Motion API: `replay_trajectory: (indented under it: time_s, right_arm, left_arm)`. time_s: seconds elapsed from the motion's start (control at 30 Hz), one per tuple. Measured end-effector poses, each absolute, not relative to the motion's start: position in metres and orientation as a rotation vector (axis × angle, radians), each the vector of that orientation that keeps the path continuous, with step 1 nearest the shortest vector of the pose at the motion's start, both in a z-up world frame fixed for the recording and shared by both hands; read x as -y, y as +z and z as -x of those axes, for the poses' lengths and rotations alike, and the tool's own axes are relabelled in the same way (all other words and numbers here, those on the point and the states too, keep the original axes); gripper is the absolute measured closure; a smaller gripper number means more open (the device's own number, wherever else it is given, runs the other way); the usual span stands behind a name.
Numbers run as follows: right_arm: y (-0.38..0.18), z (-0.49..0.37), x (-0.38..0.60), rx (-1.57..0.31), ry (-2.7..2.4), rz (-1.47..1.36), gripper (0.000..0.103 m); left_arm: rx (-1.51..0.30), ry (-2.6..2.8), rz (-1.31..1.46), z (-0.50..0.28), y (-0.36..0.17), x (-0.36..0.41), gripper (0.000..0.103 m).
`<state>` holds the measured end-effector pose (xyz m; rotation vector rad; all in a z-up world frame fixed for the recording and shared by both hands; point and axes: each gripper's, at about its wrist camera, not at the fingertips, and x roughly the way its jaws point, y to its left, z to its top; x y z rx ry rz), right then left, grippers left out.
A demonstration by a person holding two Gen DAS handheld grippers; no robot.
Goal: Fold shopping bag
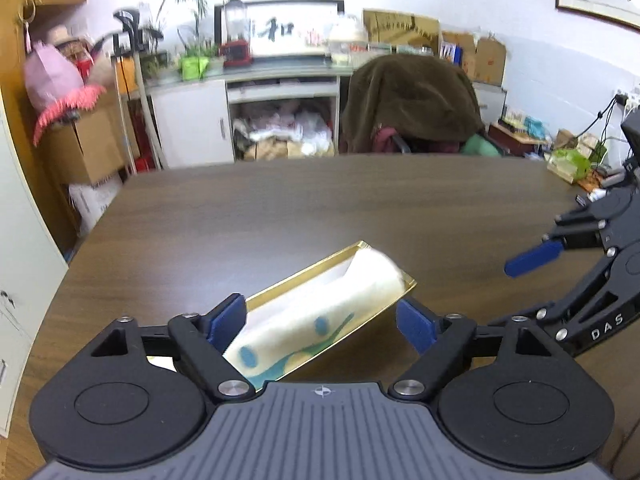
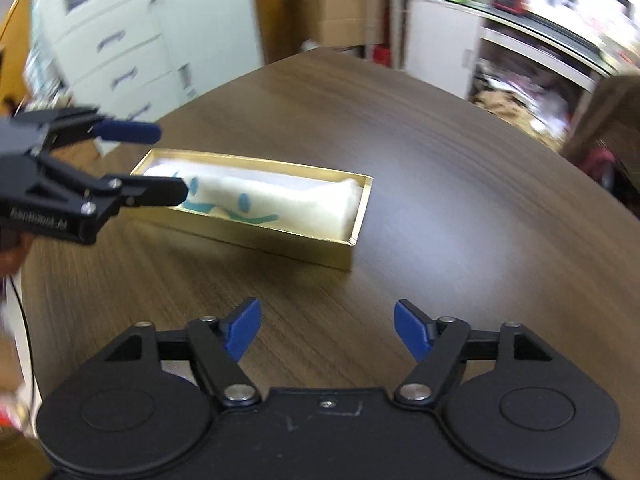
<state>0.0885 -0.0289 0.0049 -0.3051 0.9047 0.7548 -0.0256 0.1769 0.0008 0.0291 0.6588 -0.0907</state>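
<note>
The shopping bag (image 1: 320, 300) is a white roll with blue and teal print, lying lengthwise in a shallow gold box (image 1: 280, 290) on the dark wooden table (image 1: 280, 208). My left gripper (image 1: 320, 322) is open, its blue pads either side of the roll's near end, just above the box. From the right wrist view the left gripper (image 2: 160, 160) hangs over the left end of the bag (image 2: 280, 200) and box (image 2: 304, 246). My right gripper (image 2: 328, 328) is open over bare table, well short of the box. It shows at the right edge of the left wrist view (image 1: 544, 240).
A chair draped in a brown blanket (image 1: 412, 104) stands behind the table's far edge. White cabinets (image 2: 132, 40) and cardboard boxes (image 1: 88, 148) line the left side. Small items (image 1: 572, 164) crowd the table's far right corner.
</note>
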Motion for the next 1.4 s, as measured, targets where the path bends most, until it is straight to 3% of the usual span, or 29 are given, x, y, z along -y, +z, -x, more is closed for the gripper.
replay_trajectory:
  time_s: [0.47,1.4]
  right_arm:
    - [-0.036,-0.071,0.084,-0.923,0.459,0.150,0.022]
    - [-0.084,-0.047,0.108,-0.949,0.274,0.048,0.018]
  left_arm:
    - [-0.721,-0.057,0.012,0.021,-0.010,-0.117,0.006]
    - [-0.868,-0.044,0.077,0.023,-0.047,-0.082,0.006]
